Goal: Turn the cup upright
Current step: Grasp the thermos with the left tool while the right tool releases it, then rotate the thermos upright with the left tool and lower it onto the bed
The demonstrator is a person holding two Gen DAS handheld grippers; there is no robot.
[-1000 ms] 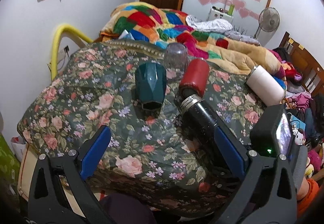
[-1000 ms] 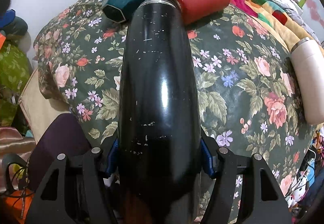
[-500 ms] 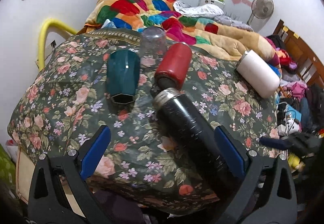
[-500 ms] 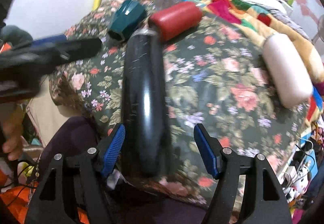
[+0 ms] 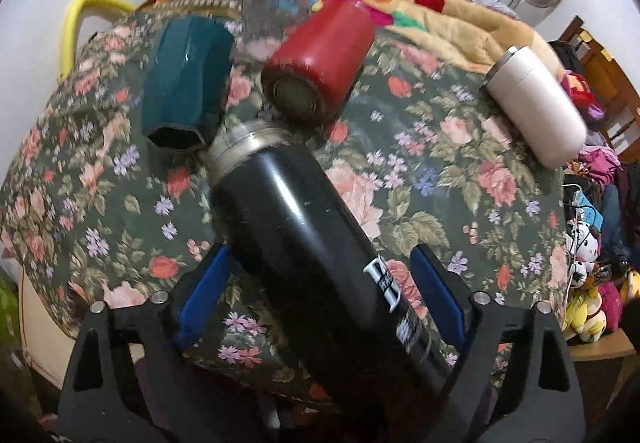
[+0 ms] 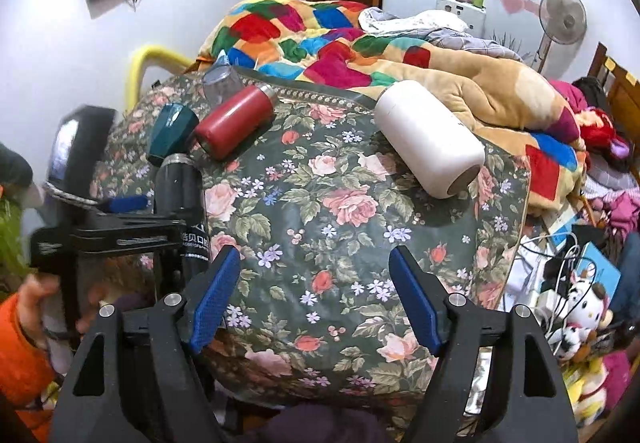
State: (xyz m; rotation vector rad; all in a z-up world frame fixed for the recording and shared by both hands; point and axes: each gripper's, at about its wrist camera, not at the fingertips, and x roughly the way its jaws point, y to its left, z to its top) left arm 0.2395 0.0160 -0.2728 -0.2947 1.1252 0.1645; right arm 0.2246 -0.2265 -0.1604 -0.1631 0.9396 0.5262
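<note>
Black flask [image 5: 316, 255] lies on its side on the floral bedspread [image 5: 460, 179], long axis running 11 to 5 o'clock, steel neck at 11. Left tongs [image 5: 320, 303] straddle its lower body, pads wide apart with a gap either side; nothing gripped. Right tongs [image 6: 316, 295] gape empty, flask at their 10 o'clock. Left is nearer. Body glossy, scuffed, printed white label.

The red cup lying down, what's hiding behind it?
A clear glass, standing upside down, peeks out behind the red cup. Its lower edge is covered by the cup, so that part can't be seen.
</note>
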